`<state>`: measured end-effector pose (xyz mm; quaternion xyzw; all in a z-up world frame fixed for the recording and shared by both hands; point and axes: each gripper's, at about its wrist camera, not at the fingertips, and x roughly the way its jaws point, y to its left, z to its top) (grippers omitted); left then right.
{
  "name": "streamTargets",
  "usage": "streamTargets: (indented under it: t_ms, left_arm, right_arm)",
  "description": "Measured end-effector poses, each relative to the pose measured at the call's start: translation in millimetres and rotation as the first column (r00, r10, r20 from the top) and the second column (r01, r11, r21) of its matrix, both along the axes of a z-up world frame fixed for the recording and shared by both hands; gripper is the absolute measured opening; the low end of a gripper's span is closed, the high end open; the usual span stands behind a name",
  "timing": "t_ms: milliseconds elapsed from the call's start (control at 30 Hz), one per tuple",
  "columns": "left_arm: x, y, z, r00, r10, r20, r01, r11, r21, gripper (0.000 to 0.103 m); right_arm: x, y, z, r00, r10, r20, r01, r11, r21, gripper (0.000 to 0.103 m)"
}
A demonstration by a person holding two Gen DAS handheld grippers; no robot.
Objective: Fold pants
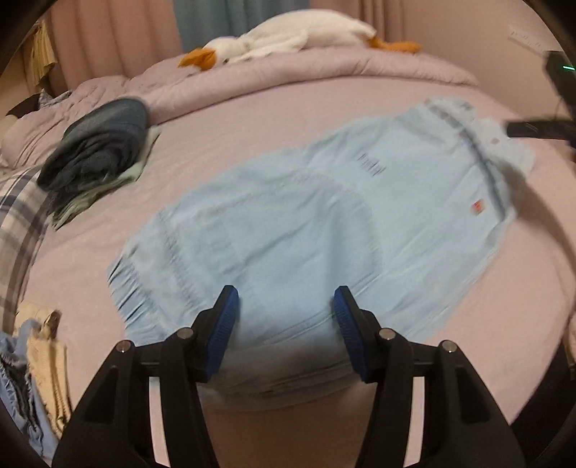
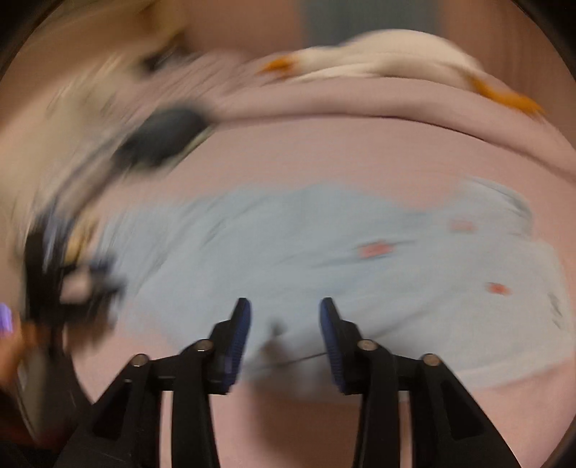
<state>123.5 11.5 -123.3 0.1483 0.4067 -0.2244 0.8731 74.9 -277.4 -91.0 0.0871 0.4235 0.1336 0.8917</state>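
Lying flat on bed (image 1: pixel 252 118): pants (image 1: pixel 306 223)

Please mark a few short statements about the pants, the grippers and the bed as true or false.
1. The light blue pants lie spread on the pink bed sheet. True.
2. The left gripper is clamped shut on the pants. False: its fingers stand apart, holding nothing.
3. A white plush goose lies on the duvet at the far side. True.
4. The dark folded clothes sit on top of the pants. False: they rest apart, on the sheet.
5. The right gripper is open. True.
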Motion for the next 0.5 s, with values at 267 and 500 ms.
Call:
streamTargets:
  t_ms: [267, 500]
  left_arm:
    - [-10.7, -118.2, 5.0, 0.964, -0.251, -0.09, 0.233, 0.957, -0.175, 0.055]
    - [-1.3, -195.2, -2.0, 0.926, -0.346, -0.154, 0.302, 0.92, -0.251, 0.054]
  right_arm:
    - [104.2, -116.4, 3.5, 0.915, -0.373, -0.155, 0.376, 0.927, -0.016, 0.054]
    - [196.9, -102.2, -22.9, 0.881, -0.388, -0.27, 0.355, 0.921, -0.163, 0.054]
